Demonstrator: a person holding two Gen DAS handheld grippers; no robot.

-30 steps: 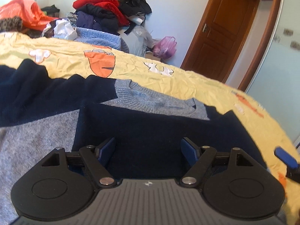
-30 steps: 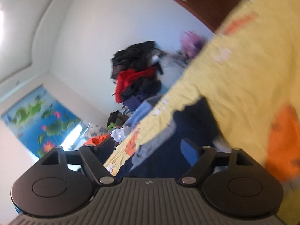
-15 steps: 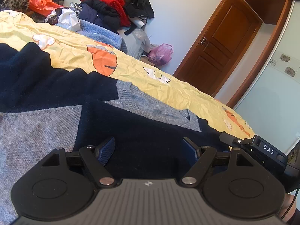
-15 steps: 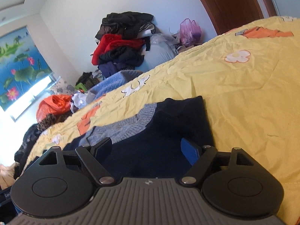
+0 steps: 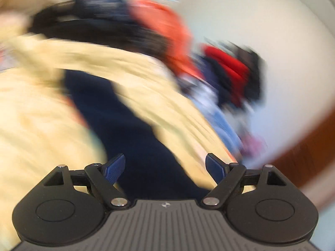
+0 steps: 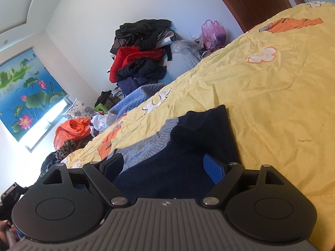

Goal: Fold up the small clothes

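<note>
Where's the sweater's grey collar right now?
In the right wrist view, the grey collar lies left of centre on the yellow bedsheet, just beyond the right gripper, beside the folded navy sleeve.

The right claw (image 6: 162, 168) was opening over a dark blue and grey sweater (image 6: 178, 150) that lay flat on the yellow bed sheet (image 6: 272, 96), its blue pads wide apart and not pinching the cloth, while a big pile of clothes (image 6: 140, 52) sat by the white wall.
</note>
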